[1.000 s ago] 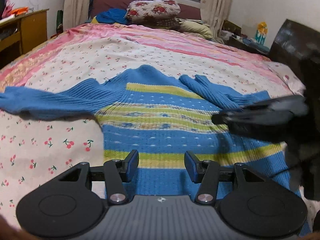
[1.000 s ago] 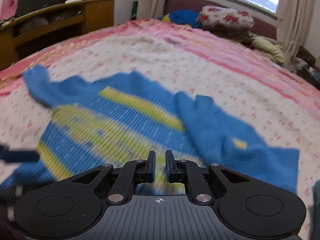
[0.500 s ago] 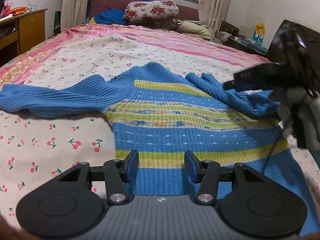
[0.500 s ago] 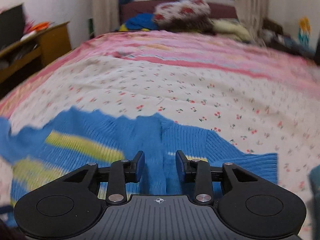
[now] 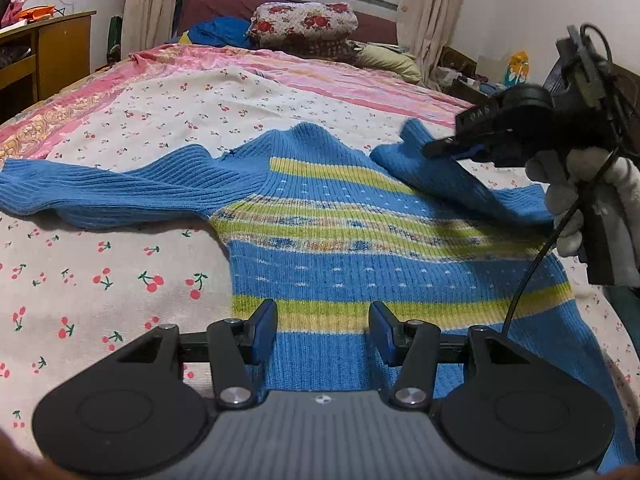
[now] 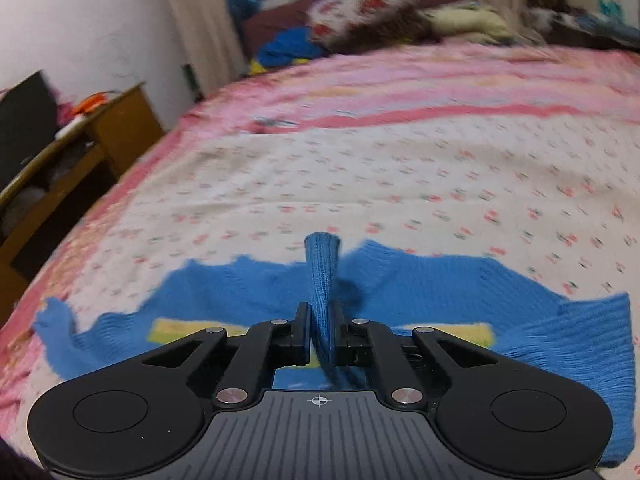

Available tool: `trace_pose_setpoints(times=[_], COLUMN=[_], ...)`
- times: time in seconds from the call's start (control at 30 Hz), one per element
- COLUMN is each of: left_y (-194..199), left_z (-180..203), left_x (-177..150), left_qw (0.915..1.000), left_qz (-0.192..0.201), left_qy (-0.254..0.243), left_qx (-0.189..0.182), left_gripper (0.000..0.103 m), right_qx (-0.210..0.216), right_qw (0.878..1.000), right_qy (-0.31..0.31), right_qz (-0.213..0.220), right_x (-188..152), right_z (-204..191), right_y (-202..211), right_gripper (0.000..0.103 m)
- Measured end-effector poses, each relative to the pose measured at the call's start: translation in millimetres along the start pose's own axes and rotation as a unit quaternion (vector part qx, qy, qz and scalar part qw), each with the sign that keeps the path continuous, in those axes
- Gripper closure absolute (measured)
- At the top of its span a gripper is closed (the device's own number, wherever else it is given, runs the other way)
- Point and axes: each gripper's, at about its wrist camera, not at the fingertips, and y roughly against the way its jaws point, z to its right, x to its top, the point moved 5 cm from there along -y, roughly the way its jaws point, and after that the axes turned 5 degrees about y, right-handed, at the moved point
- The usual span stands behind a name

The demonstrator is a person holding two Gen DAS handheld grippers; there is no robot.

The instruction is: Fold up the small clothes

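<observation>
Since a second ago my right claw point(image 6: 319, 334) has just closed — now clamped on the sweater's point(image 5: 360, 240) sleeve point(image 6: 322, 276). Left claw point(image 5: 322, 332) hovers apart over the hem, near the bed's point(image 5: 120, 280) near edge.

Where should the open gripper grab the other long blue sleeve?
Best near the cuff end of the outstretched sleeve, coming from above: it lies flat and straight on the bed. The left gripper is open and empty; the right gripper already pinches the other sleeve.
</observation>
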Motion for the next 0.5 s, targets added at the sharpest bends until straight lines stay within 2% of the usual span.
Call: trace_pose_setpoints(times=[0.2,0.27,0.33,0.37,0.5], left_y=[5.2,4.7,4.2,4.0,3.7], left_z=[0.9,-0.3,-1.0,-1.0,-0.5], left_x=[1.8,2.0,1.4,0.8,-0.9], left_qw=[1.0,1.0,1.0,1.0,1.0], left_qz=[0.009,0.008,0.007,0.006,0.004], left_qy=[0.001,0.001,0.002,0.002,0.0], left_qx=[-0.004,-0.005,-0.006,-0.006,-0.006], left_gripper=[0.047,0.047,0.047,0.047,0.047], right_qx=[0.038,0.038,0.047,0.049,0.063], right_qw=[0.997,0.995,0.991,0.989,0.989], right_qy=[0.062,0.094,0.126,0.134,0.128], right_qz=[0.014,0.007,-0.013,-0.023,-0.037], right_x=[0.1,-7.0,-20.6,-27.1,-41.0], right_z=[-49.3,-63.3,-74.8,-77.5,-74.7], right_y=[0.7,-4.3,-10.5,-13.5,-9.6], right_gripper=[0.096,0.096,0.089,0.089,0.087])
